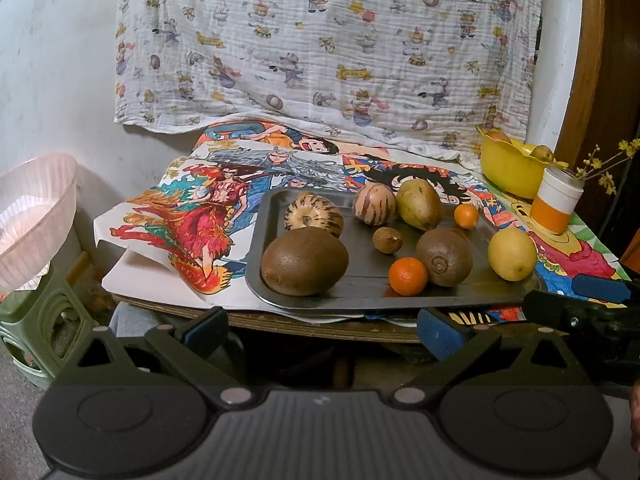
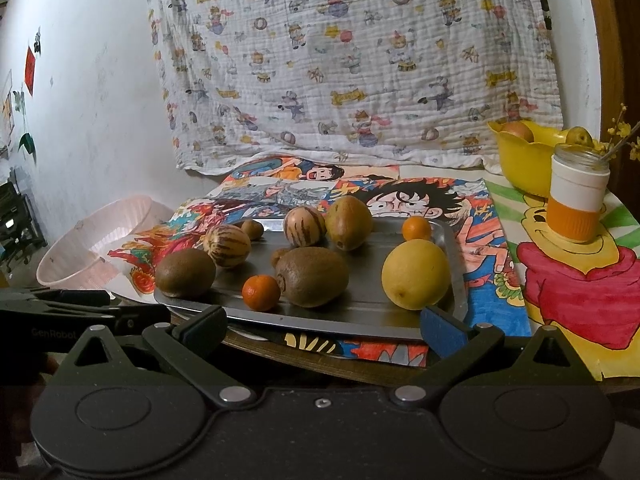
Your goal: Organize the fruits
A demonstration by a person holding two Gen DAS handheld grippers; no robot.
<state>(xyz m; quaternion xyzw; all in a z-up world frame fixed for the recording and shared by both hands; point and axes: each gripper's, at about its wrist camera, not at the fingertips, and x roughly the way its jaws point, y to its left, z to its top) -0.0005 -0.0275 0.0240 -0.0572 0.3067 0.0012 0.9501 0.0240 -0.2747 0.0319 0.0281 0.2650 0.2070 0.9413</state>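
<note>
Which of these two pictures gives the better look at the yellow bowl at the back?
The right wrist view. There the yellow bowl sits larger, with its rim and two fruits inside clear, though the jar covers its right side. The left wrist view shows the bowl smaller, near the edge, also partly behind that jar.

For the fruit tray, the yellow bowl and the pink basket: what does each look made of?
Tray: apparently metal, dull grey, with soft reflections of the fruit. Yellow bowl: likely plastic, glossy, with a scalloped rim. Pink basket: likely thin translucent plastic, ribbed walls letting light through.
</note>
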